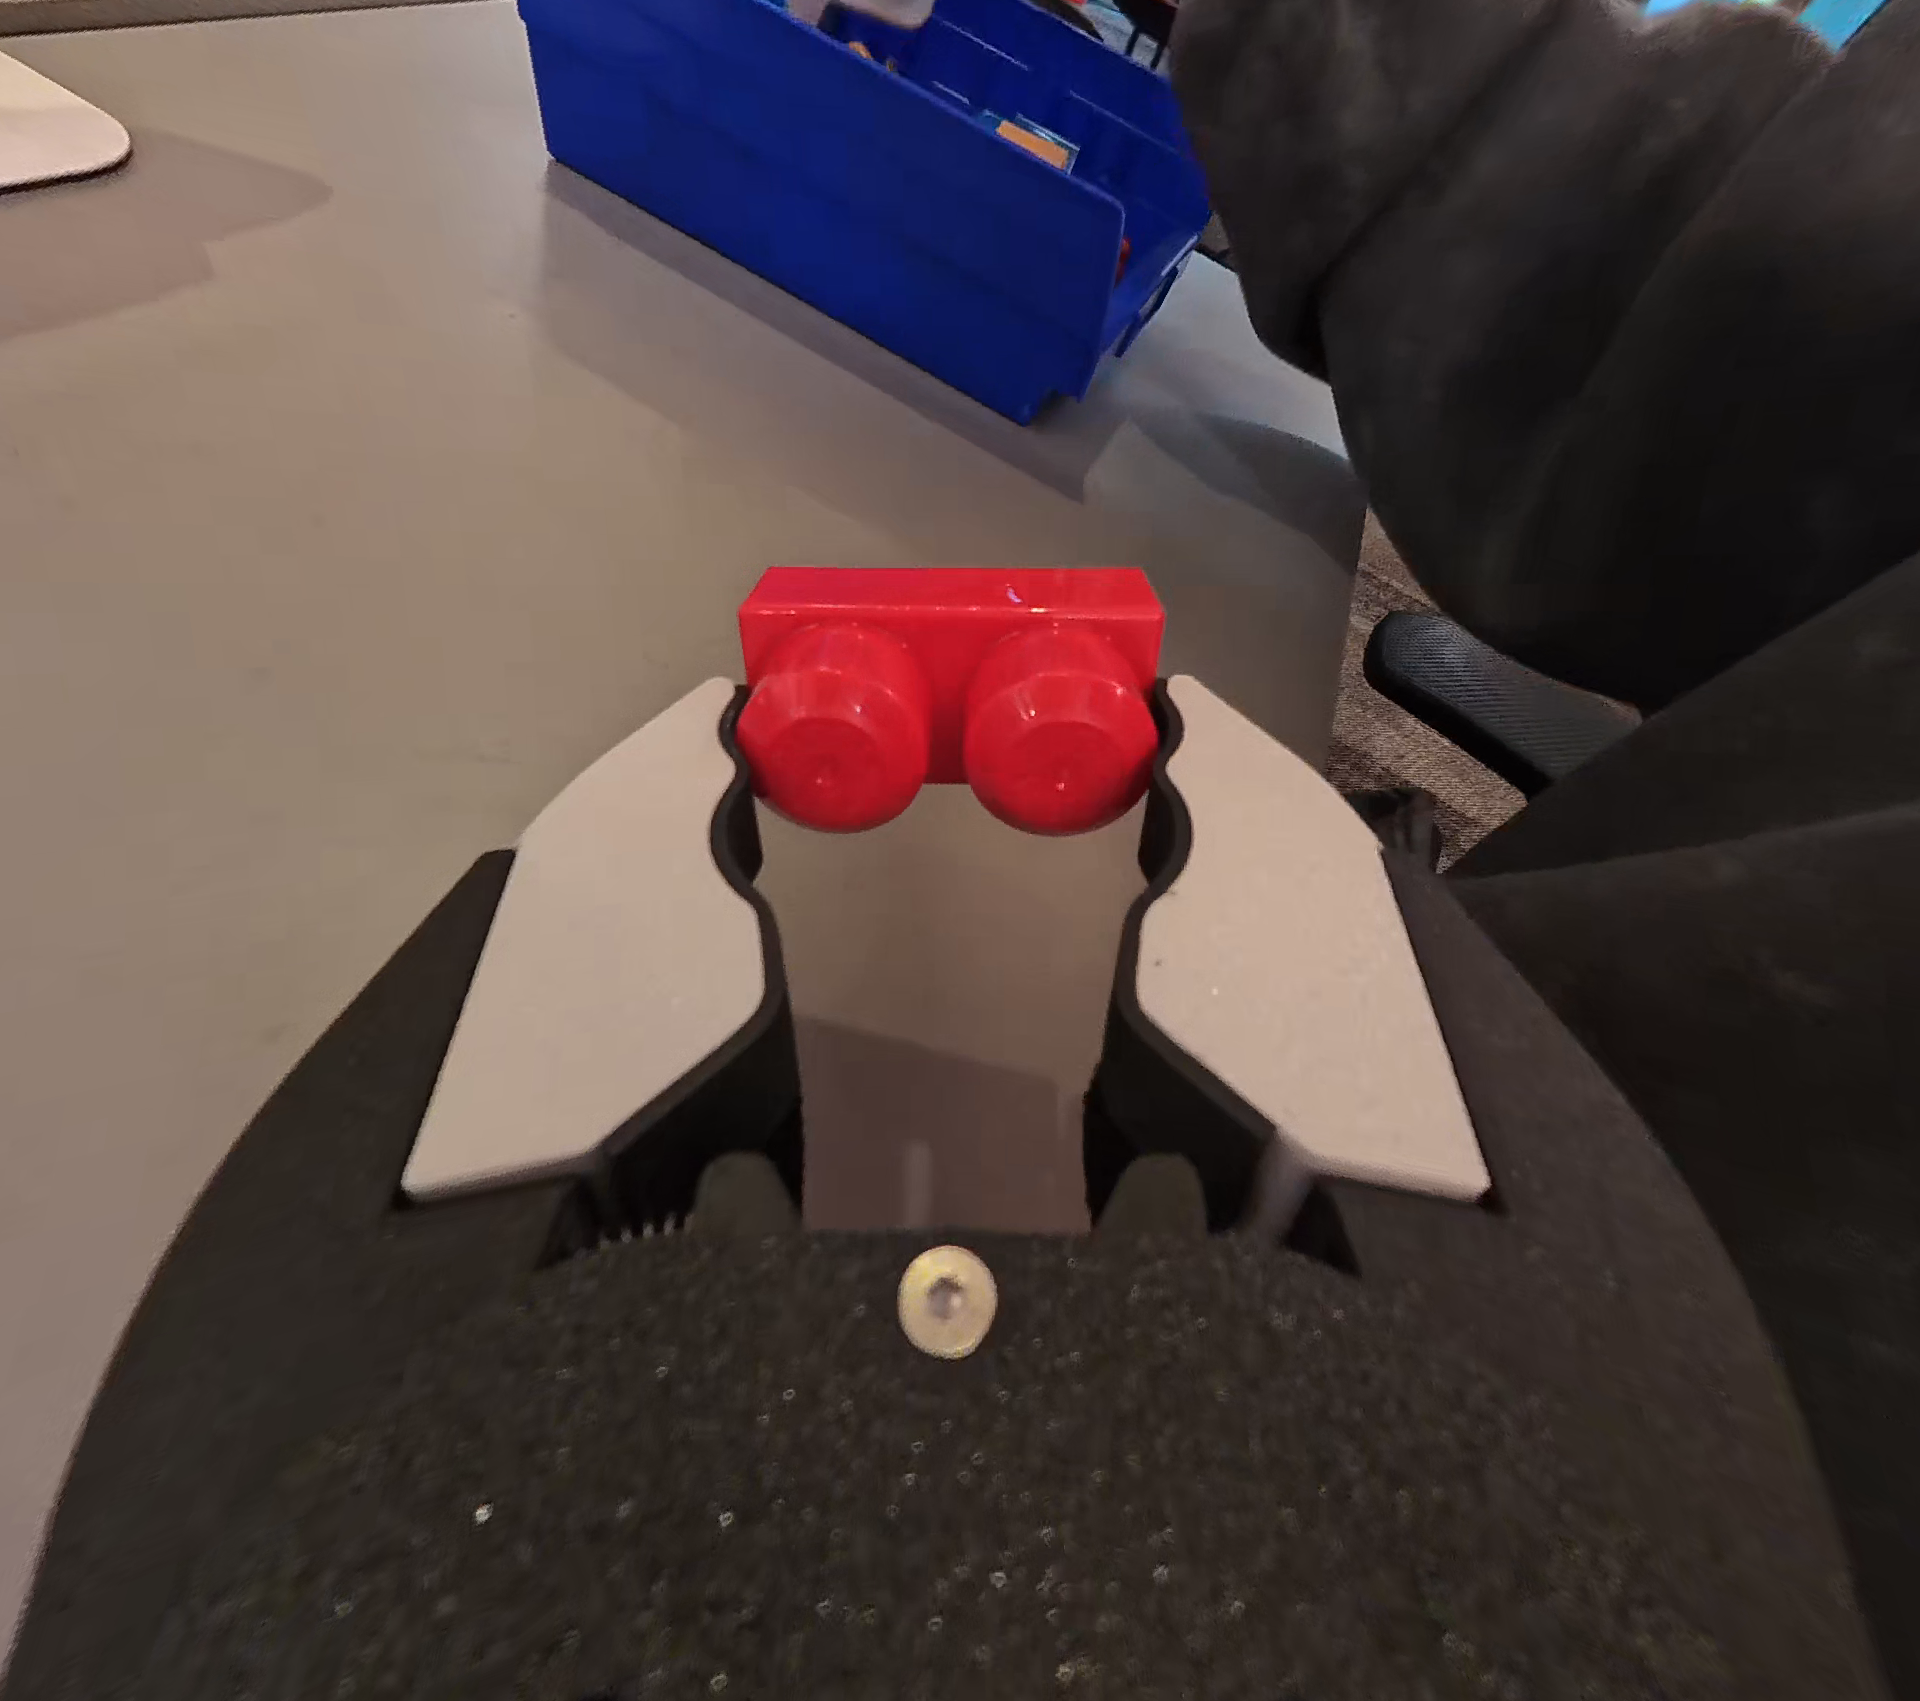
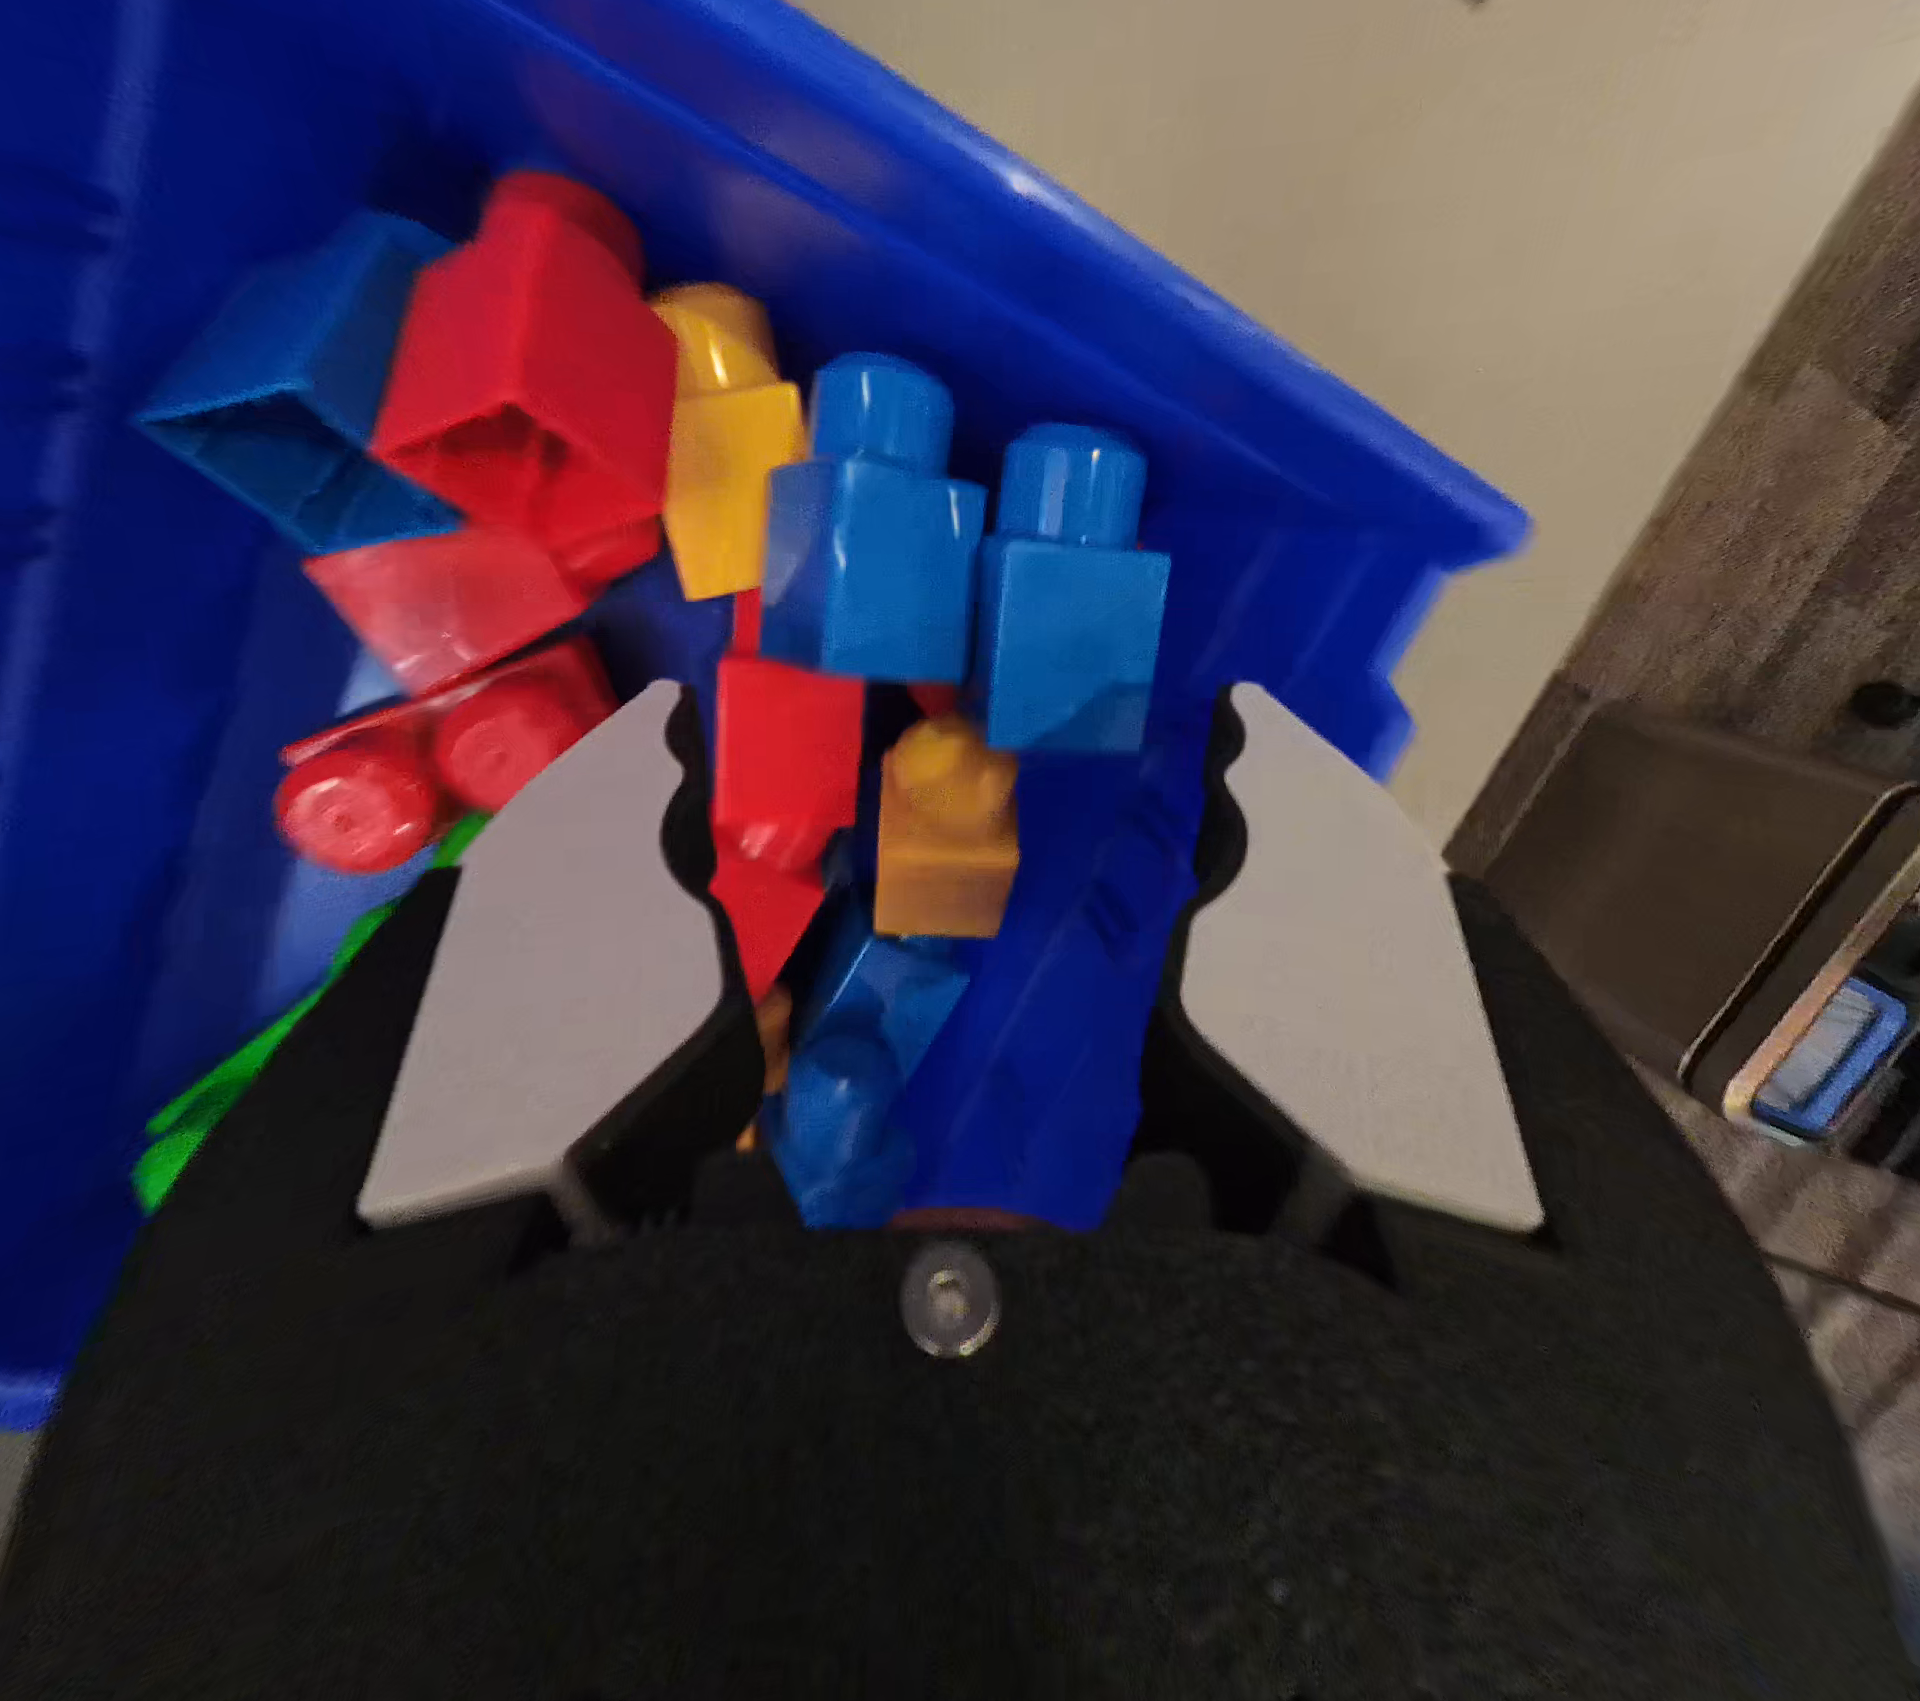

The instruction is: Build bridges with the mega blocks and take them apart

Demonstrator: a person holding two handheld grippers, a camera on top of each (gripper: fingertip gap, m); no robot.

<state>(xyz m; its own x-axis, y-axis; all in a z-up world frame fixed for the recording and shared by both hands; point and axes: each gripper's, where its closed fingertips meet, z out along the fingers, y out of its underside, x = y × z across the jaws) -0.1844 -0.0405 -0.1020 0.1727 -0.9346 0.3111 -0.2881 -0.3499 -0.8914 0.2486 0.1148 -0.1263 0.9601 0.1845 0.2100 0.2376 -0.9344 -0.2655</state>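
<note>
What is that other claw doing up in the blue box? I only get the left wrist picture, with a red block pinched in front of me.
Observer: The right gripper is open above a heap of loose blocks in the blue bin, gripping nothing.
Operator: Which colours are in there? I barely see inside.
Observer: Red, blue and orange blocks, plus something green at the left edge.
Operator: What sits nearest its fingers?
Observer: A red block and an orange single-stud block lie between its fingertips, untouched as far as the blurred picture shows.
Operator: And mine?
Observer: Your left gripper is shut on the red two-stud block over the grey table.
</note>
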